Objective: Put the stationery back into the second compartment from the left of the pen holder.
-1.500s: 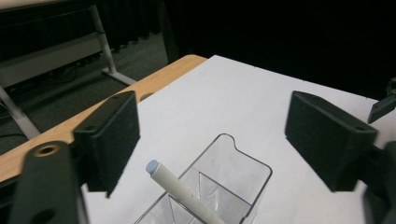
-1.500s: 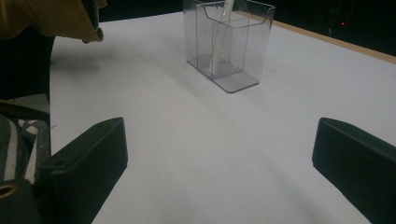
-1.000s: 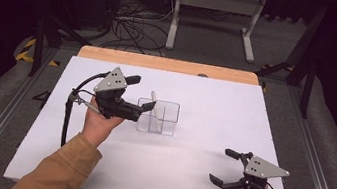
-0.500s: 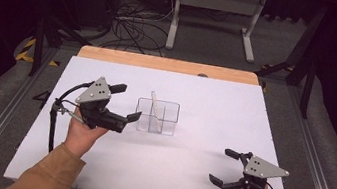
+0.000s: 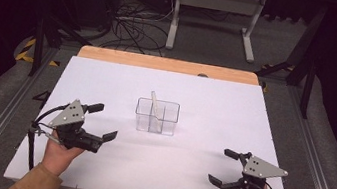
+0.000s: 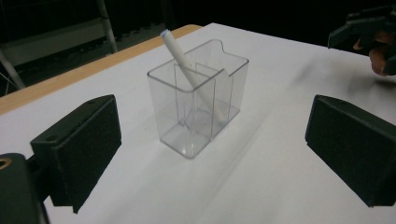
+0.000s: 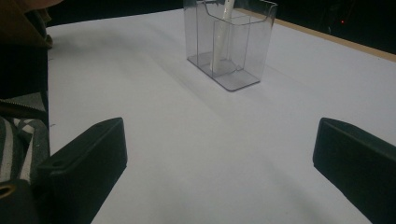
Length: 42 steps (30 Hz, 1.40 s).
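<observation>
A clear plastic divided holder point(image 5: 156, 116) stands upright at the middle of the white table point(image 5: 216, 101). A white stick point(image 5: 154, 103) leans inside one of its compartments. My left gripper point(image 5: 106, 121) is open near the front left, well apart from the holder, with nothing between its jaws. In the left gripper view the holder point(image 6: 201, 107) and the stick point(image 6: 180, 56) lie ahead between the spread jaws of the left gripper point(image 6: 212, 144). My right gripper point(image 5: 219, 166) rests open at the front right. Its own view has the holder point(image 7: 233, 46) far ahead of the right gripper point(image 7: 219, 158).
A wooden strip point(image 5: 166, 64) runs along the table's far edge. Cables point(image 5: 131, 23) and a metal stand point(image 5: 214, 10) are on the floor beyond it. The other gripper point(image 6: 369, 32) shows top right in the left gripper view. A tan sleeve point(image 7: 23, 18) shows in the right gripper view.
My left gripper has drawn back from beside the holder toward the front left of the table, still open. The right gripper and the holder have not moved.
</observation>
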Each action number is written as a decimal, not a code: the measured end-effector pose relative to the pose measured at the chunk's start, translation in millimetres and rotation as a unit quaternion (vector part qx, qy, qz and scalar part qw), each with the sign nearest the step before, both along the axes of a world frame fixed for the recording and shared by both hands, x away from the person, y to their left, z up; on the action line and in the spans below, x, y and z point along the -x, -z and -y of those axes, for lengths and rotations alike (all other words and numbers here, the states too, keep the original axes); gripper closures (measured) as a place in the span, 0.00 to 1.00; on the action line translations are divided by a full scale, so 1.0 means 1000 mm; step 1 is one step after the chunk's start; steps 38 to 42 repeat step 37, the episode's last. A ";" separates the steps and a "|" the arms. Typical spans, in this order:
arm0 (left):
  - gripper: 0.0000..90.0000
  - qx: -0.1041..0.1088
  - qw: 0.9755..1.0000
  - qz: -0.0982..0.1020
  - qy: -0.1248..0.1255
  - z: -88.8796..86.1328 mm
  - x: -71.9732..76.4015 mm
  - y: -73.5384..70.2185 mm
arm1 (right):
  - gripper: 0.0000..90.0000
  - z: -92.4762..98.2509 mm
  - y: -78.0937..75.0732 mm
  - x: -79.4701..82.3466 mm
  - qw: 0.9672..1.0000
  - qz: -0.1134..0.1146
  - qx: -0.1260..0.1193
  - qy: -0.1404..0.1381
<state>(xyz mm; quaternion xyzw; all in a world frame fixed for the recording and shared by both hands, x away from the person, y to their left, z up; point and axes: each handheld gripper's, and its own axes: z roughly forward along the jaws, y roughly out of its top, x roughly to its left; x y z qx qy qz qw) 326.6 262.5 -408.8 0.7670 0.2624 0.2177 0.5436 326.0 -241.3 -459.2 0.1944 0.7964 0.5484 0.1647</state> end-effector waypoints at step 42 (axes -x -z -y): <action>0.04 0.016 0.998 -0.036 -0.042 -0.039 0.027 0.057 | 0.04 -0.001 0.003 -0.001 1.000 -0.006 0.009 0.004</action>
